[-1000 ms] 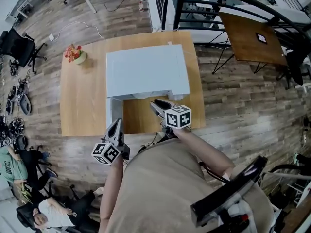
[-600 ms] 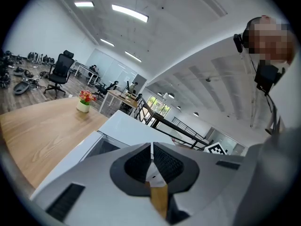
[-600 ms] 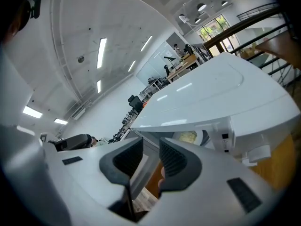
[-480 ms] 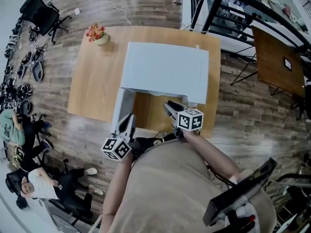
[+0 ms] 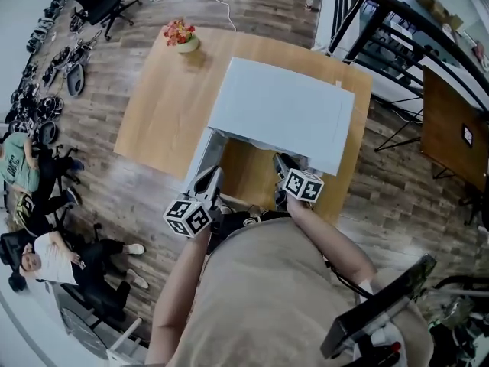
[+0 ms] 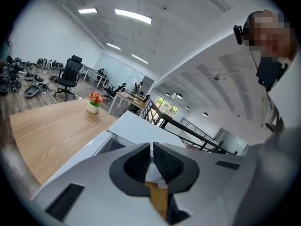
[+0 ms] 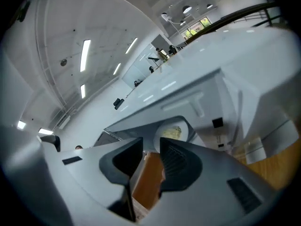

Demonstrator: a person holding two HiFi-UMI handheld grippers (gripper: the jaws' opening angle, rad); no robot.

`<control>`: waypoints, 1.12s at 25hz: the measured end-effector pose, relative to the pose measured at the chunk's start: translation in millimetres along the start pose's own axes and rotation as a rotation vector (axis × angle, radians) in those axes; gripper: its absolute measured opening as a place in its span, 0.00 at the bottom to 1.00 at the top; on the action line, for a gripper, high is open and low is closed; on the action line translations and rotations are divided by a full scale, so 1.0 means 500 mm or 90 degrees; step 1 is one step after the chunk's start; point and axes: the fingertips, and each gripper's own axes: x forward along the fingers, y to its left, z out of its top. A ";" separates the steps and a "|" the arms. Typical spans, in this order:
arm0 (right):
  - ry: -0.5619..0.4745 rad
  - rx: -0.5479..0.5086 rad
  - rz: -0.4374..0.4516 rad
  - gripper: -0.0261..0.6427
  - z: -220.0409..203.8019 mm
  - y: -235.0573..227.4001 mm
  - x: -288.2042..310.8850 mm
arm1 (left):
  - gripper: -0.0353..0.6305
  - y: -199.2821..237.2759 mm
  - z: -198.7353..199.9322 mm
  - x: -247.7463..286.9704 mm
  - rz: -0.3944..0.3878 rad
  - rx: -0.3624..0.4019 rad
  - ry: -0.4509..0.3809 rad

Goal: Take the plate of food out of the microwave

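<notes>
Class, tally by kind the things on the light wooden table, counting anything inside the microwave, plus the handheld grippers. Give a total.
Microwave: 1
Plate of food: 1 (inside it)
Flower pot: 1
Grippers: 2 (left gripper, right gripper)
Total: 5

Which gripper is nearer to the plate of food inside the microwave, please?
Right. The right gripper sits at the microwave opening, with the plate of food just beyond its jaws; the left gripper hangs further back, beside the open door.
</notes>
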 end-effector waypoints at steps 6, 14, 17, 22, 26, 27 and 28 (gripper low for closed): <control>-0.007 0.043 -0.048 0.19 -0.054 -0.070 0.070 | 0.06 0.007 -0.004 0.007 0.009 -0.010 -0.005; -0.037 0.082 -0.116 0.31 -0.090 -0.138 0.140 | 0.06 0.008 -0.005 -0.015 0.018 -0.002 0.011; -0.043 0.082 -0.118 0.31 -0.097 -0.145 0.159 | 0.06 0.014 -0.007 -0.025 0.021 0.001 0.016; -0.048 0.093 -0.139 0.31 -0.096 -0.171 0.179 | 0.06 0.018 -0.009 -0.041 0.027 0.007 0.020; -0.041 0.107 -0.144 0.31 -0.098 -0.179 0.194 | 0.06 0.011 0.001 -0.051 0.027 0.020 0.012; -0.042 0.114 -0.143 0.31 -0.098 -0.180 0.198 | 0.06 0.010 0.003 -0.052 0.026 0.022 0.011; -0.043 0.120 -0.142 0.31 -0.097 -0.180 0.200 | 0.06 0.010 0.004 -0.053 0.025 0.023 0.010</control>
